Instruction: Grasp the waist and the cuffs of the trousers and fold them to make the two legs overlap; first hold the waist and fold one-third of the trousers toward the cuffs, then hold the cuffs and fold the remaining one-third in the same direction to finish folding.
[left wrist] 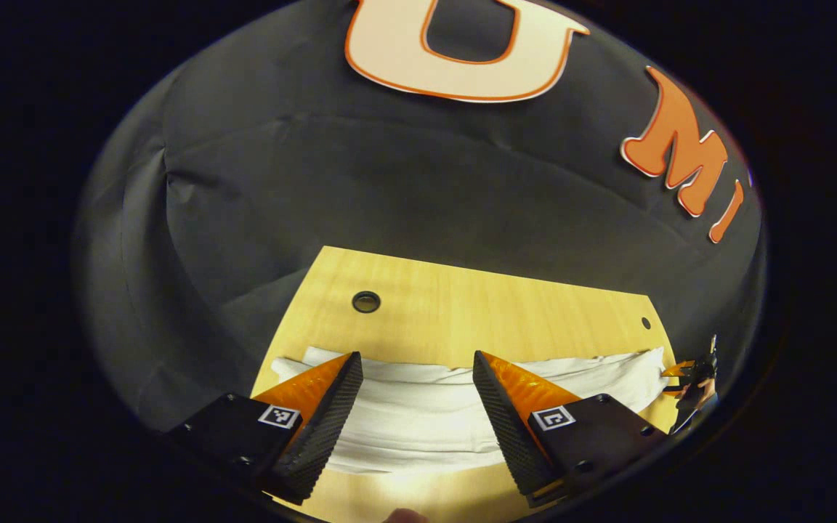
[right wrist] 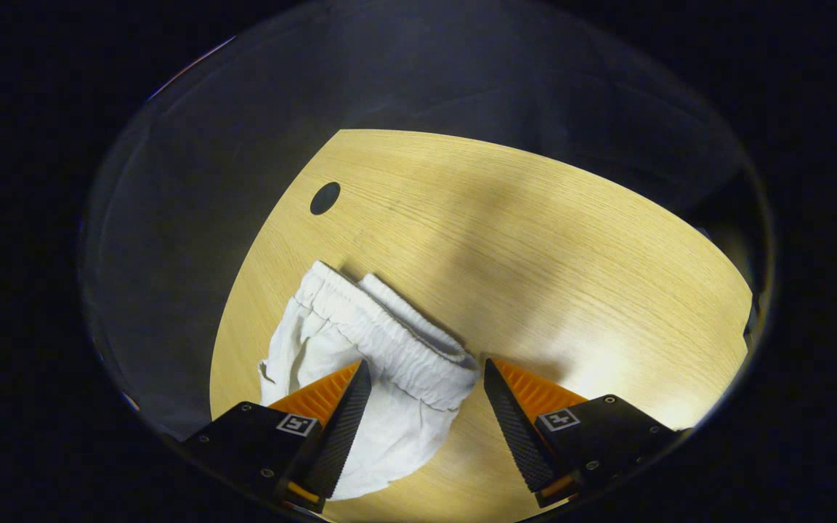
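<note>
Now: both hand-held grippers spread wide over the white trousers

Below the centre of the left gripper view, the white trousers [left wrist: 426,407] lie as a long band across the lower part of the wooden tabletop [left wrist: 462,305], stretching from lower left to lower right of the frame. The left hand-held gripper [left wrist: 418,374] stands released, its two fingers well apart at the bottom of the frame with cloth showing between them; neither finger visibly presses on the fabric. A round hole [left wrist: 366,301] sits in the tabletop above the trousers, left of centre. At the far right edge, at the end of the trousers, the other hand-held gripper shows small, with a hand behind it; whether it touches the cloth cannot be told.

In the right gripper view, the trousers' gathered elastic waist [right wrist: 389,334] lies in the lower left of the frame, running diagonally down toward the centre. The right hand-held gripper [right wrist: 427,381] is likewise released, fingers wide, the waist's lower end lying between them and grasped by neither. A dark hole [right wrist: 325,197] marks the tabletop in the upper left.
</note>
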Available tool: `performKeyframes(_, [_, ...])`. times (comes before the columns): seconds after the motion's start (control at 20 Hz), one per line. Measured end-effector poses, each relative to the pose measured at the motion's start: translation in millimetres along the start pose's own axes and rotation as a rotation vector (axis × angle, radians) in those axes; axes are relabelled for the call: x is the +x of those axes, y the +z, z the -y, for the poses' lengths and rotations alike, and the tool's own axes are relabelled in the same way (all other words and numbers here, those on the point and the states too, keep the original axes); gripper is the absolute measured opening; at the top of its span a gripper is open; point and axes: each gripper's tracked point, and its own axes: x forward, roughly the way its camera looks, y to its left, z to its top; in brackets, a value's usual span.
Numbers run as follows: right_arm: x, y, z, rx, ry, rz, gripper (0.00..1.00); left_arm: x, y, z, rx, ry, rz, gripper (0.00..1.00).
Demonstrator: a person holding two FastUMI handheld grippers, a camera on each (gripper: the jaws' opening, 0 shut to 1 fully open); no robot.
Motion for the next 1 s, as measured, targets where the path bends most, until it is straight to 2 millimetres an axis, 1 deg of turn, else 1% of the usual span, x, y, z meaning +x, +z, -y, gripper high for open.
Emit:
performKeyframes(0.05, [0, 0, 1, 0.002, -0.005, 0.003, 0.82, -4, -1, 8, 0.016, -0.004, 0.006, 1.00])
performKeyframes(0.1, [4, 4, 3, 0.011, -0.013, 0.028, 0.89, -5, -2, 17, 0.036, -0.001, 0.014, 1.00])
performKeyframes(0.15, [1, 3, 5, 0.025, -0.020, 0.029, 0.81, -8, -5, 27, 0.053, -0.004, 0.015, 0.98])
performKeyframes(0.2, [5, 5, 6, 0.045, -0.029, 0.036, 0.77, -10, -8, 37, 0.064, -0.009, 0.014, 1.00])
performKeyframes(0.25, [6, 5, 6, 0.066, -0.015, 0.047, 0.64, -11, -11, 45, 0.072, -0.016, 0.013, 1.00])
performKeyframes(0.35, [6, 1, 4, 0.112, 0.053, 0.075, 0.31, -13, -19, 61, 0.079, -0.026, 0.008, 1.00])
performKeyframes(0.45, [6, 3, 1, 0.122, 0.081, 0.096, 0.16, -13, -30, 72, 0.085, -0.033, -0.006, 1.00])
performKeyframes(0.5, [4, 5, 0, 0.118, 0.087, 0.105, 0.14, -14, -36, 80, 0.092, -0.043, -0.016, 1.00])
performKeyframes(0.55, [1, 7, -2, 0.111, 0.095, 0.121, 0.10, -17, -39, 83, 0.099, -0.042, -0.015, 1.00])
performKeyframes(0.65, [-9, 7, -7, 0.100, 0.117, 0.146, 0.08, -19, -47, 92, 0.110, -0.044, -0.018, 1.00])
performKeyframes(0.8, [-35, 10, -14, 0.092, 0.133, 0.190, 0.07, -29, -56, 100, 0.126, -0.058, -0.013, 1.00])
performKeyframes(1.0, [-72, 9, -38, 0.003, 0.175, 0.253, 0.07, -30, -71, 98, 0.144, -0.079, -0.028, 1.00])
